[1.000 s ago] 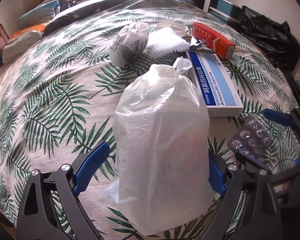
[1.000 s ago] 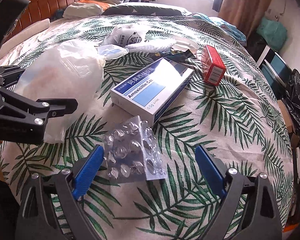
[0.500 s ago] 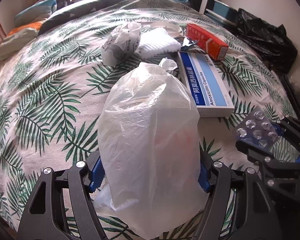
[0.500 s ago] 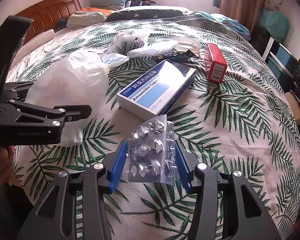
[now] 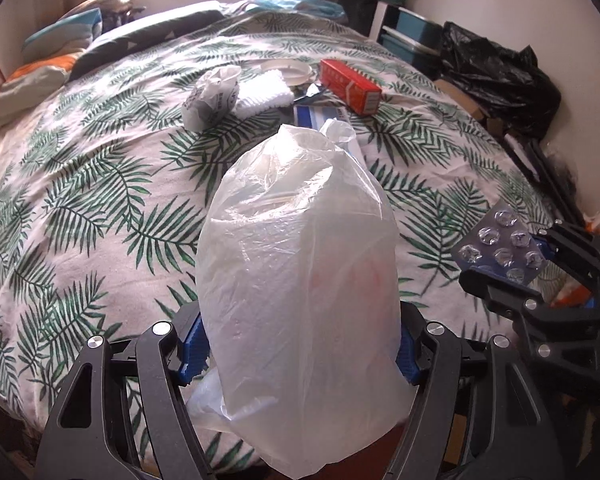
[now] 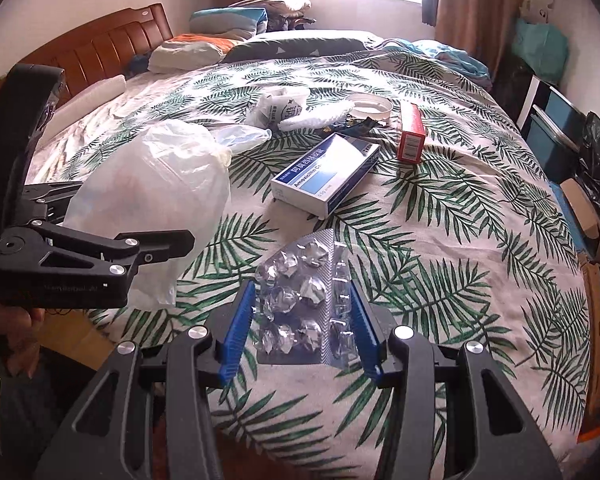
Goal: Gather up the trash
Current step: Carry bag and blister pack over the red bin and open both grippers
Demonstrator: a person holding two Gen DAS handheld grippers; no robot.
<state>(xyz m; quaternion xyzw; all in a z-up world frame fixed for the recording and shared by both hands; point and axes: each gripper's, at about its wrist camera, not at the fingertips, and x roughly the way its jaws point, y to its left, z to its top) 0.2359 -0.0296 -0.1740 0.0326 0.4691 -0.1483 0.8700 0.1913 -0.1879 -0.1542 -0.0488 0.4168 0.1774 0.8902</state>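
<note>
Clamping plastic bag (image 5: 300, 280) in left hand-held gripper (image 5: 300, 344), right hand-held gripper (image 6: 302, 324) pinching blister pack (image 6: 300, 304) between its pads

Count of items in view, by kind.

Grippers: two, the left gripper (image 5: 300, 354) and the right gripper (image 6: 302, 330).

Translucent plastic bags: one, the white bag (image 5: 304, 280).

Blister packs: at least one, the silver blister pack (image 6: 300, 300); a second strip may overlap its right side, which cannot be settled.

Cartons on the bedspread (image 6: 440, 240): two, the blue-and-white medicine box (image 6: 326, 176) and the red box (image 6: 412, 132).

Toward the far edge of the bedspread:
- crumpled printed wrapper (image 6: 278, 110), one;
- white textured pad (image 6: 316, 118), one;
- round white lid (image 6: 370, 108), one;
- dark foil scrap (image 6: 360, 125), one.

Black bags beside the bed: one, the black bag (image 5: 500, 76).
</note>
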